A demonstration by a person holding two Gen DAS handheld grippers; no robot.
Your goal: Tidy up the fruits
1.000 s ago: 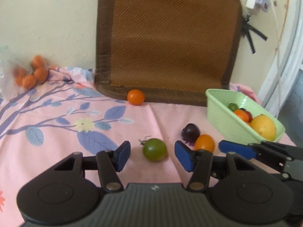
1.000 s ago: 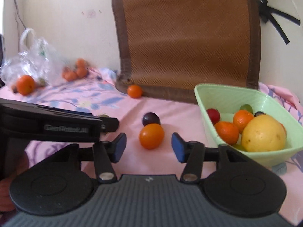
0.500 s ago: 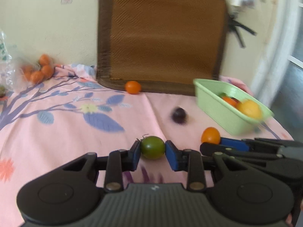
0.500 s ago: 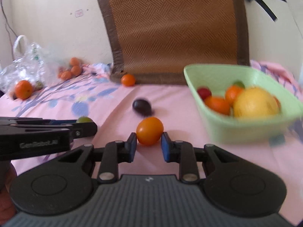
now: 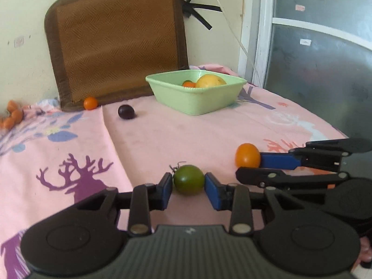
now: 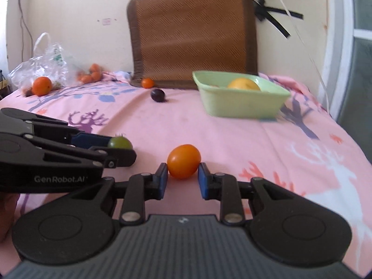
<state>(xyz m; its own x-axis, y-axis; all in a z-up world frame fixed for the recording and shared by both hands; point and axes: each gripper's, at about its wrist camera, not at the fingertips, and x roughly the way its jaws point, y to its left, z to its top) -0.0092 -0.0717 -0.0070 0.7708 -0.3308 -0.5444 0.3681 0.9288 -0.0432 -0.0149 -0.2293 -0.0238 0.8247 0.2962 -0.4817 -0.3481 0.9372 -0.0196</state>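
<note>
A green tomato [image 5: 188,179] sits between the blue pads of my left gripper [image 5: 188,186]. The pads touch it on both sides while the jaws are opening slightly. My right gripper [image 6: 182,176] is shut on an orange tomato [image 6: 183,164], seen from the side as the orange tomato [image 5: 247,155] in the left wrist view. Both fruits are just over the pink cloth [image 5: 174,139]. The two grippers are side by side, with the left gripper [image 6: 121,150] to the left. The light green bowl [image 5: 197,100] stands farther back and holds a yellow fruit [image 5: 210,80] and smaller ones.
A dark plum [image 5: 126,112] and a small orange tomato [image 5: 90,103] lie loose in front of a brown woven mat [image 5: 116,41] that leans on the wall. At the far left are a plastic bag [image 6: 44,62], an orange [image 6: 41,86] and several tangerines [image 6: 90,75]. The cloth's right edge drops off near a door frame.
Both grippers went from open around their fruits to closed on them. Both then drew back from the bowl and the plum, which now look farther away.
</note>
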